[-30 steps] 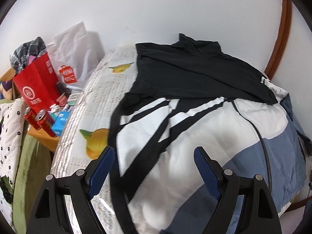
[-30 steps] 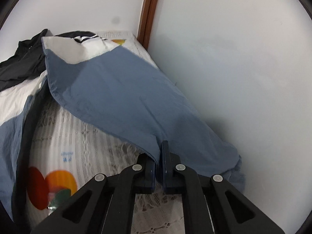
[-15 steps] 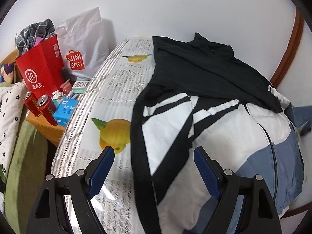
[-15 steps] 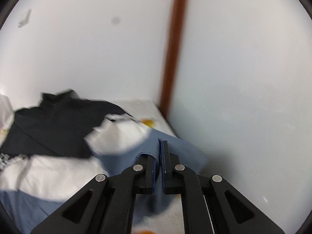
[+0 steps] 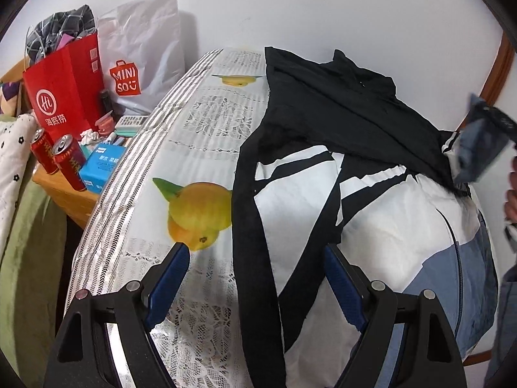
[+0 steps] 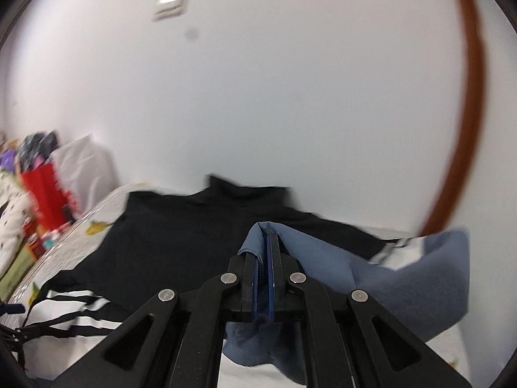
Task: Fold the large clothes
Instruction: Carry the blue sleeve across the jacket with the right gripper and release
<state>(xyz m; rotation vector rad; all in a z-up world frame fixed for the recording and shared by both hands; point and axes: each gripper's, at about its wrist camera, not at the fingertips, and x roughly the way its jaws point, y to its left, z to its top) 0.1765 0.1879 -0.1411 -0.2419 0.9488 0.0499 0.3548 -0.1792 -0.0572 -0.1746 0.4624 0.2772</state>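
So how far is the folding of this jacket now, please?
Done: the jacket lies spread on the bed, its collar toward the wall. In hand: the right gripper is shut on the blue sleeve, lifted above the black upper part. The left gripper is open above the jacket's left edge, holding nothing. Left: laying this sleeve down, the other side, and folding the body.

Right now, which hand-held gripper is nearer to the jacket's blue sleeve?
Right. The right hand-held gripper is shut on the blue sleeve, holding it lifted above the jacket. The left hand-held gripper hangs open over the jacket's black-striped side, apart from the sleeve.
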